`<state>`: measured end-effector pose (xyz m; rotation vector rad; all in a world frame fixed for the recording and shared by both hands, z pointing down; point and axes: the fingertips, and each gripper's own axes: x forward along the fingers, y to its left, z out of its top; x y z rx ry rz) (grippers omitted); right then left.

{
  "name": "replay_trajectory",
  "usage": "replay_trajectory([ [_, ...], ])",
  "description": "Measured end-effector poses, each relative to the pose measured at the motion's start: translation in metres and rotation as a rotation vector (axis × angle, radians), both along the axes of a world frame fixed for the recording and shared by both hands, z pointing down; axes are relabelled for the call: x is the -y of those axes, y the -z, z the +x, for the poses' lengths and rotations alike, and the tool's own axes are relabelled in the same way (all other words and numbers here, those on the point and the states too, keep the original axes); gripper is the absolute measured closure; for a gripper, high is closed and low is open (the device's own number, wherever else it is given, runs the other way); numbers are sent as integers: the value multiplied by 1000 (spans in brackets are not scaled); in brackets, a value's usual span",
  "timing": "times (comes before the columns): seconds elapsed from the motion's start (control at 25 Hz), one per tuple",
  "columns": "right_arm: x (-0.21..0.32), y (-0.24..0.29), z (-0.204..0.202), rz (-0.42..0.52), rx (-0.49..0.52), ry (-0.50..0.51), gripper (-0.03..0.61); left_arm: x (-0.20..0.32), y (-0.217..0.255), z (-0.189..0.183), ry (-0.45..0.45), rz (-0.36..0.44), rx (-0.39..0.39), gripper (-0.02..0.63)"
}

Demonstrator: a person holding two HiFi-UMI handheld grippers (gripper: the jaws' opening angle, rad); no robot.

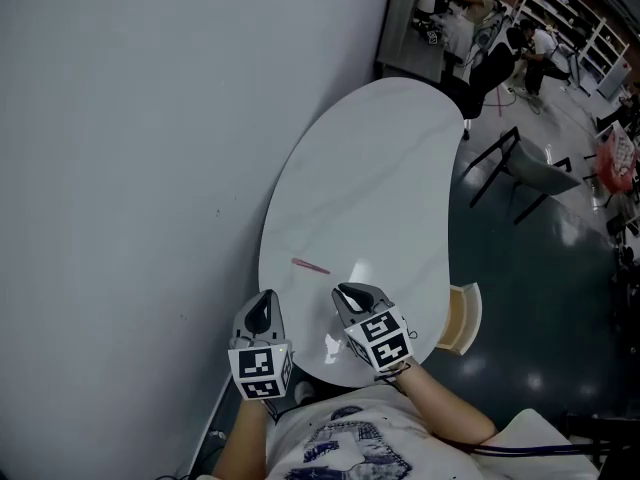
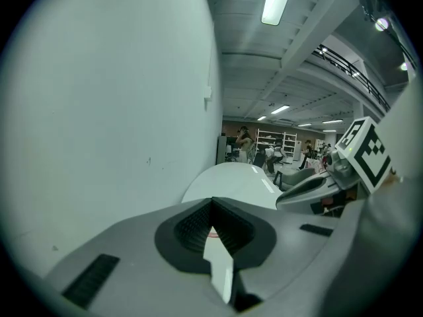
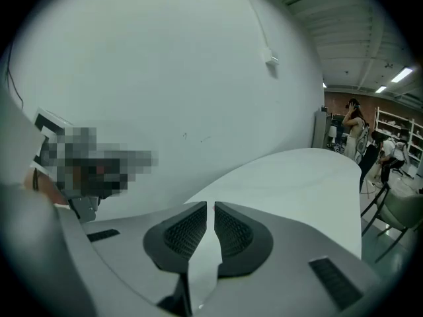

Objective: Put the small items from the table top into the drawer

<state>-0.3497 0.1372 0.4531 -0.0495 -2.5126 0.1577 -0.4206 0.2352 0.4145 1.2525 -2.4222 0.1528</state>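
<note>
Both tongs hang over the near end of the white tabletop [image 1: 380, 168]. The left tongs [image 1: 266, 296] are closed at the tips and empty, as are the right tongs [image 1: 350, 290]. A thin pink stick [image 1: 310, 265] lies just beyond them. An open drawer [image 1: 462, 318] juts out at the tabletop's right edge.

I am noting a plain grey wall [image 1: 130, 148] running along the left side. A grey chair [image 1: 538, 173] with black legs is standing on the dark, glossy floor [image 1: 540, 308]. Several people [image 1: 540, 46] are working beside shelving [image 1: 575, 18] at the far end.
</note>
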Motion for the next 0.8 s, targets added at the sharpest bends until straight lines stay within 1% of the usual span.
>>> replay_trajectory([
  [0.12, 12, -10, -7, 1, -10, 25, 546, 7, -8, -6, 25, -7, -7, 594],
  [0.2, 16, -18, -13, -8, -24, 44, 503, 11, -14, -9, 38, -14, -14, 594],
  [0.28, 21, -28, -18, -17, -40, 61, 475, 15, -23, -12, 49, -26, -23, 594],
  [0.56, 31, -50, -32, -25, -57, 83, 397, 18, -45, -16, 92, -57, -62, 594],
  [0.68, 27, -62, -42, -25, -73, 125, 393, 19, -54, -19, 103, -64, -78, 594],
  [0.8, 24, -79, -52, -3, -93, 174, 394, 21, -66, -23, 105, -77, -93, 594],
])
